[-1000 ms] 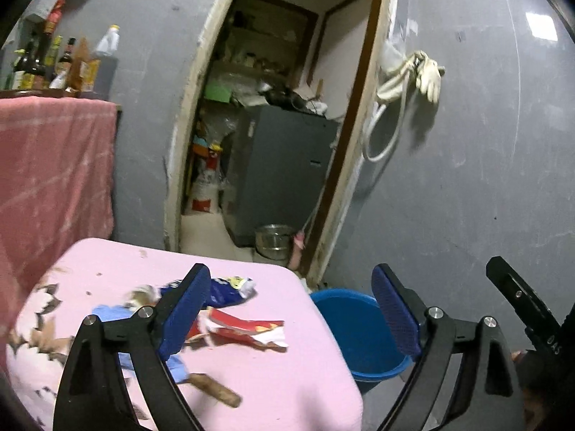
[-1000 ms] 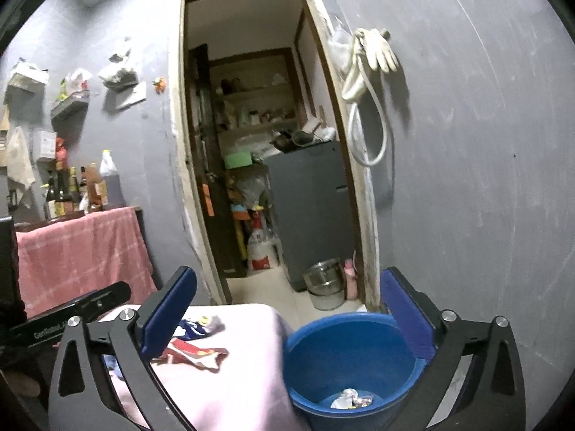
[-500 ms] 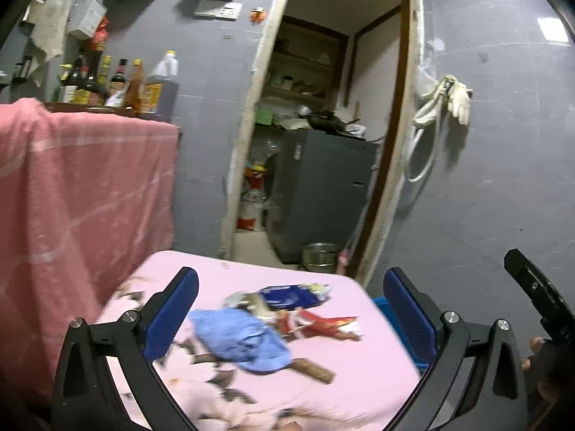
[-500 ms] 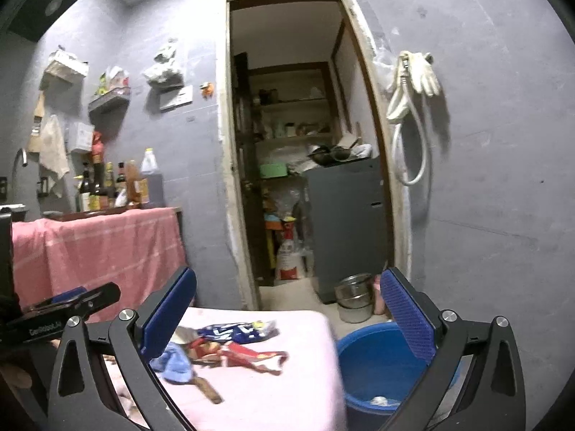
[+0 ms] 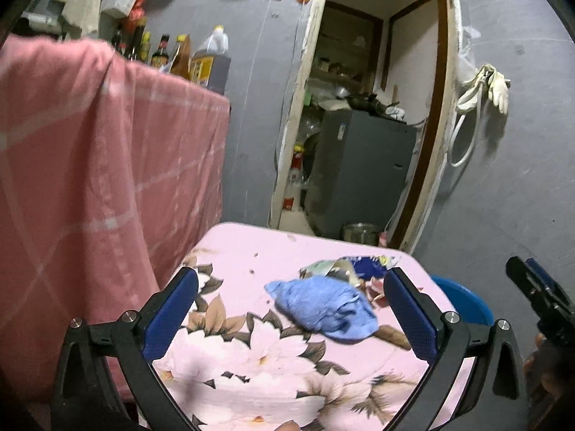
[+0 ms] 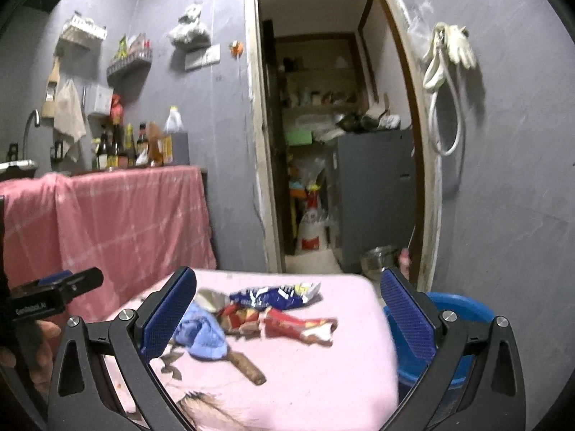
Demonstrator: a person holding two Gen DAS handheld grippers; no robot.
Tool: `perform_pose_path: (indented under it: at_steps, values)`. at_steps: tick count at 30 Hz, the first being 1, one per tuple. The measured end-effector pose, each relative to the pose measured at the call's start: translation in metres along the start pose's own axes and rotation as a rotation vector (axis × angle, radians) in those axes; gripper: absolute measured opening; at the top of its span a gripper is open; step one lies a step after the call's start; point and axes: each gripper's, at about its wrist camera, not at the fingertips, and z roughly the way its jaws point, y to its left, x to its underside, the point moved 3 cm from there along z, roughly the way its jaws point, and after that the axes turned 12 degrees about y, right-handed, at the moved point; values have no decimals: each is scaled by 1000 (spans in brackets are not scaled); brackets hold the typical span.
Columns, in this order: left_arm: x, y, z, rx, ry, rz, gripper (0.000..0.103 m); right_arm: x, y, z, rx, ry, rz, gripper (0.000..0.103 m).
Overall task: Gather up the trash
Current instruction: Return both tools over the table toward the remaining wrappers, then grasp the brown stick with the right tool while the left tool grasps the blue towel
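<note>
Trash lies on a pink flowered tabletop (image 5: 251,255) (image 6: 323,377): a crumpled blue cloth (image 5: 323,305) (image 6: 201,334), a blue snack wrapper (image 5: 370,264) (image 6: 276,294), a red wrapper (image 6: 298,325) and a brown stick-like piece (image 6: 246,362) (image 5: 393,336). My left gripper (image 5: 291,309) is open above the table, the blue cloth lying ahead between its fingers, untouched. My right gripper (image 6: 287,312) is open too, with the wrappers ahead between its fingers. A blue plastic basin (image 6: 463,309) (image 5: 463,301) stands on the floor right of the table.
A counter draped in pink checked cloth (image 6: 118,208) (image 5: 90,165) stands left, with bottles (image 6: 136,143) on top. An open doorway (image 6: 323,143) behind the table leads to a storeroom with a grey cabinet (image 6: 373,194). Gloves and a hose (image 6: 449,57) hang on the grey wall.
Both grippers swung left from the blue basin towards the table; the trash now sits between each pair of fingers. The left fingers spread wider.
</note>
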Motion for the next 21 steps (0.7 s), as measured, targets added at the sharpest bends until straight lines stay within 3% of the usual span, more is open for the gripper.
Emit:
perform_pose_path:
  at_steps: [11, 21]
  values:
    - [10, 8, 43, 67, 146, -17, 101, 35, 2, 50, -16, 205, -15, 103]
    - [17, -2, 80, 84, 287, 26, 99, 59, 7, 87, -93, 413, -42, 80]
